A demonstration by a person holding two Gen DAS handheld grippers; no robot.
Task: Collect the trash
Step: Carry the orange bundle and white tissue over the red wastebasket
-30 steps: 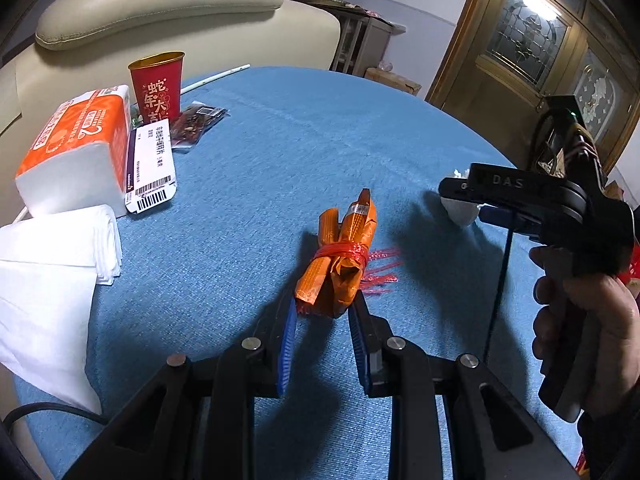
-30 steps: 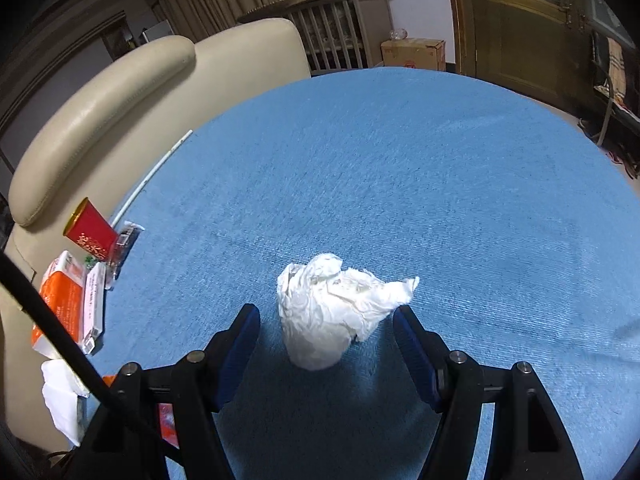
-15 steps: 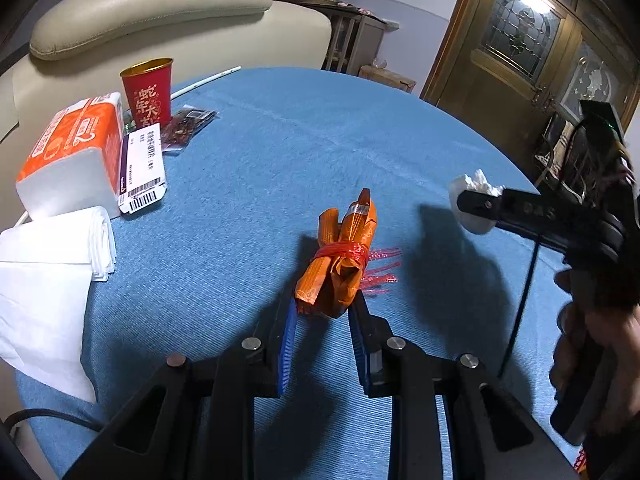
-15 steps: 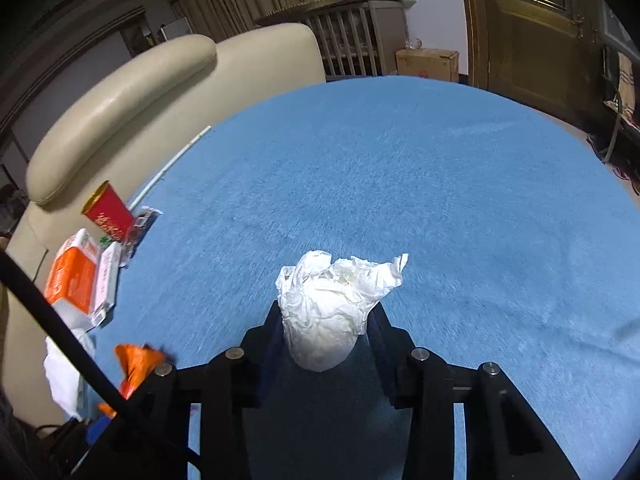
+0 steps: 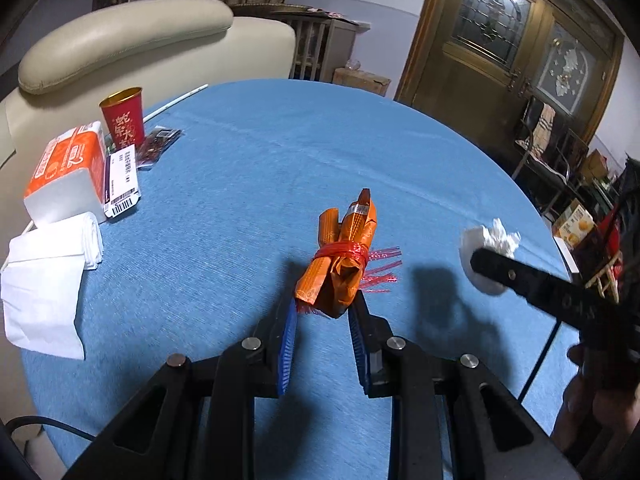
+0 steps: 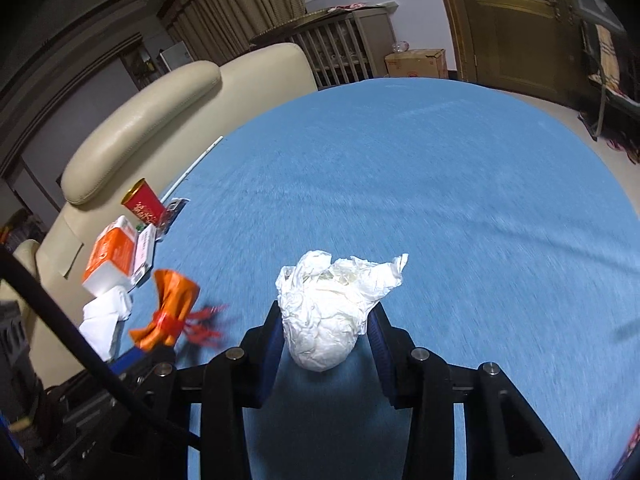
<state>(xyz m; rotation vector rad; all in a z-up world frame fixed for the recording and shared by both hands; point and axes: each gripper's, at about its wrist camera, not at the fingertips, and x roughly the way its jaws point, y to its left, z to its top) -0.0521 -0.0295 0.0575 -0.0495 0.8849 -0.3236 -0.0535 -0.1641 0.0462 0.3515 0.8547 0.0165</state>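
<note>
Both grippers pinch trash above the round blue tablecloth [image 5: 248, 184]: my left gripper [image 5: 322, 314] clamps the orange tied plastic wrapper [image 5: 344, 256], my right gripper [image 6: 324, 338] the crumpled white tissue ball [image 6: 328, 320].

Cream sofa [image 5: 132, 40], curtains [image 6: 240, 4], lit glass-paned wooden door [image 5: 500, 40].

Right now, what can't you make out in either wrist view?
- Bin for the trash: in neither view.
- Right gripper tips: left wrist view, hidden behind the paper wad it grips.
- Orange wrapper: right wrist view, motion-blurred.
- Print on red cup: too small to read.
</note>
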